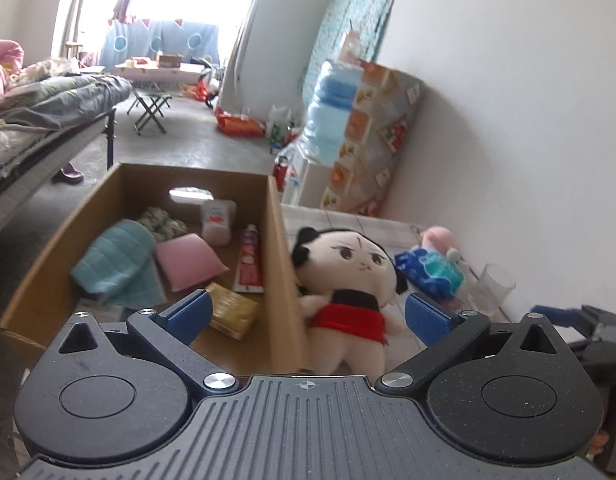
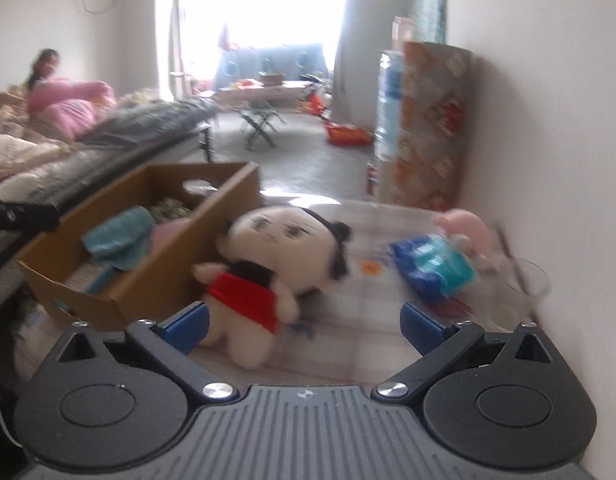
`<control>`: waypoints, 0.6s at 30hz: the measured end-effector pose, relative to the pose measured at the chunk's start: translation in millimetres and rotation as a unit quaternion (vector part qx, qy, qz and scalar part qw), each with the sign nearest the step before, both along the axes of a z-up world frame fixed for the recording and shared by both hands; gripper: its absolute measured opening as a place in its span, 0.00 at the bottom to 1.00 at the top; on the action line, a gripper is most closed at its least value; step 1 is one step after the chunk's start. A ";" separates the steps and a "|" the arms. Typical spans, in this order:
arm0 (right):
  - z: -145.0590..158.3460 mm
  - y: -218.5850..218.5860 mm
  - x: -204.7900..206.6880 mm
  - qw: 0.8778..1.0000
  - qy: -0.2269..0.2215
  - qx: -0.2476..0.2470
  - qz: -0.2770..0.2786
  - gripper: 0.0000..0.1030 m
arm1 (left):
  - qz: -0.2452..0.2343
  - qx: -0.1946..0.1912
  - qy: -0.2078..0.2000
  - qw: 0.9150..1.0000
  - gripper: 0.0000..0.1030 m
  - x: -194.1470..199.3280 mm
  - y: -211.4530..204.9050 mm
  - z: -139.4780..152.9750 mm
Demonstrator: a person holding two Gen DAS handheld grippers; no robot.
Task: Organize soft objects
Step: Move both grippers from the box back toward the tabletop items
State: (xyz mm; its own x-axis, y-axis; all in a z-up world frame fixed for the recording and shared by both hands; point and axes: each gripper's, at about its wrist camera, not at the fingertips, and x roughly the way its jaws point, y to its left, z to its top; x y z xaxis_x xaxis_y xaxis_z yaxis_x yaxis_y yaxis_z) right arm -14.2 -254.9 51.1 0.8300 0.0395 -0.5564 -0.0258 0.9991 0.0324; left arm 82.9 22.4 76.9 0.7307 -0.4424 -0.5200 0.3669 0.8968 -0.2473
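With both claws wide and empty, between items; next, closing right claw (image 2: 303, 326) on doll (image 2: 267, 256) just ahead.

A lived-in home bedroom: bed (image 1: 47, 108) with rumpled quilts, folding stool (image 1: 149, 106), floor clutter.

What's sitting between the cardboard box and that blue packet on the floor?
A plush doll in a red skirt, leaning against the box wall. Bare tiled surface separates it from the blue packet. Both wrist views show this.
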 end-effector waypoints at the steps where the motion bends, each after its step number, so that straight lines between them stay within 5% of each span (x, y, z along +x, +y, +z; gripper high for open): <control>1: -4.2 -6.0 -1.5 1.000 0.005 -0.006 -0.013 1.00 | -0.003 0.006 0.003 1.000 1.00 1.9 -7.1 -1.0; 9: -22.0 -49.2 -15.8 0.993 -0.002 -0.024 -0.116 1.00 | -0.046 0.056 0.018 0.997 1.00 15.0 -68.4 -0.9; 18: -44.8 -102.0 -24.5 0.988 -0.056 0.074 -0.122 1.00 | -0.144 0.074 0.017 0.987 1.00 39.0 -141.7 1.3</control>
